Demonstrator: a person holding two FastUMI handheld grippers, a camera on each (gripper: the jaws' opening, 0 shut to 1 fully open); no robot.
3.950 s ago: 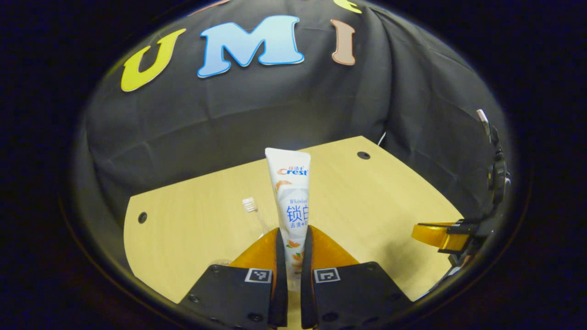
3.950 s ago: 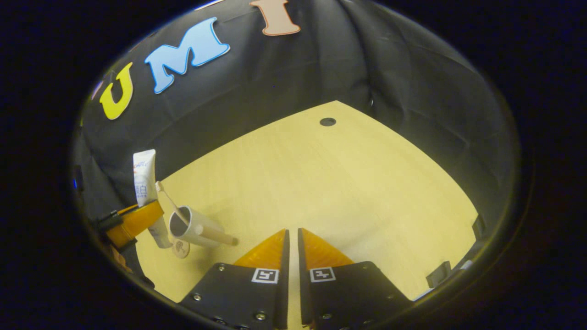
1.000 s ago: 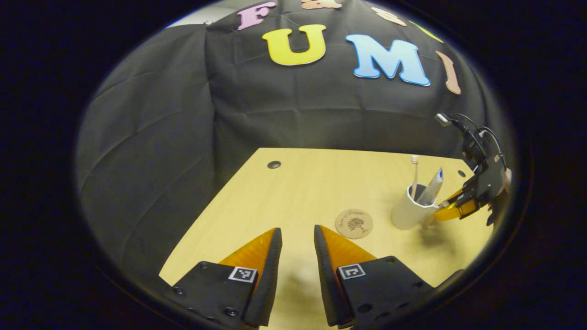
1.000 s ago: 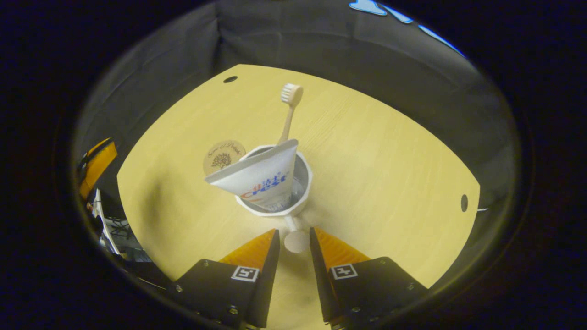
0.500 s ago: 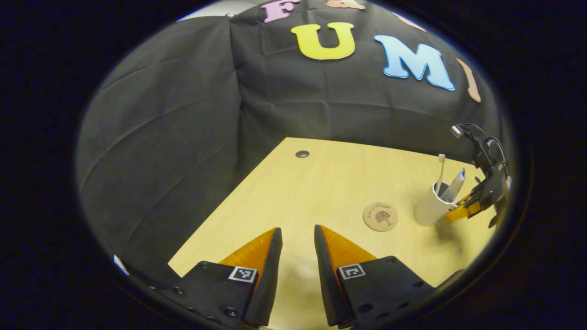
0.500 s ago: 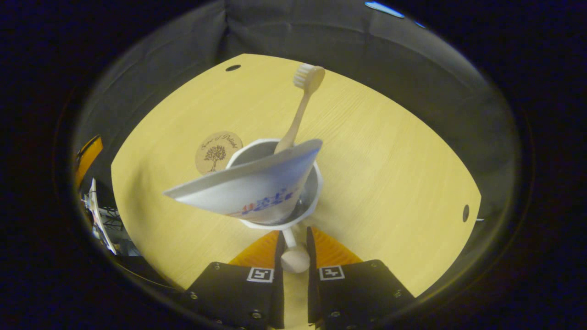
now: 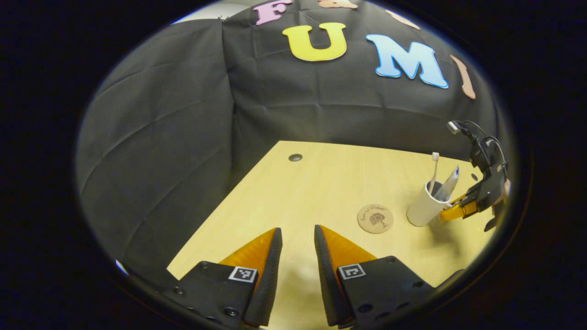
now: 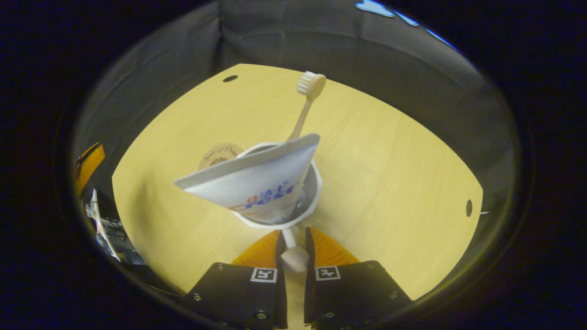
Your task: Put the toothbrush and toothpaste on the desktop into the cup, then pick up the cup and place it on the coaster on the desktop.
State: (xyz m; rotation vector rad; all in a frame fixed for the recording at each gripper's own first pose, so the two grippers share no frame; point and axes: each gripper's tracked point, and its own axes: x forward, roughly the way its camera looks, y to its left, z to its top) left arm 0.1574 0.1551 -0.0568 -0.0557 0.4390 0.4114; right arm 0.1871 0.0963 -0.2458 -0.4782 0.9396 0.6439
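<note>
Pale wood bench (image 7: 321, 183) before black cloth wall | right claw (image 8: 293, 245) closed on handle of white cup (image 8: 308, 201) | toothpaste (image 8: 257, 183) and toothbrush (image 8: 306, 103) stand inside cup | cup just beside coaster (image 7: 375, 218), on bench | left claw (image 7: 298, 245) open, holding nothing, well apart from cup

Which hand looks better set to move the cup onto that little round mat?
The right. Its tool is closed on the cup handle, with toothbrush and toothpaste inside and the coaster just beside. The left tool is open, farther from the cup.
</note>
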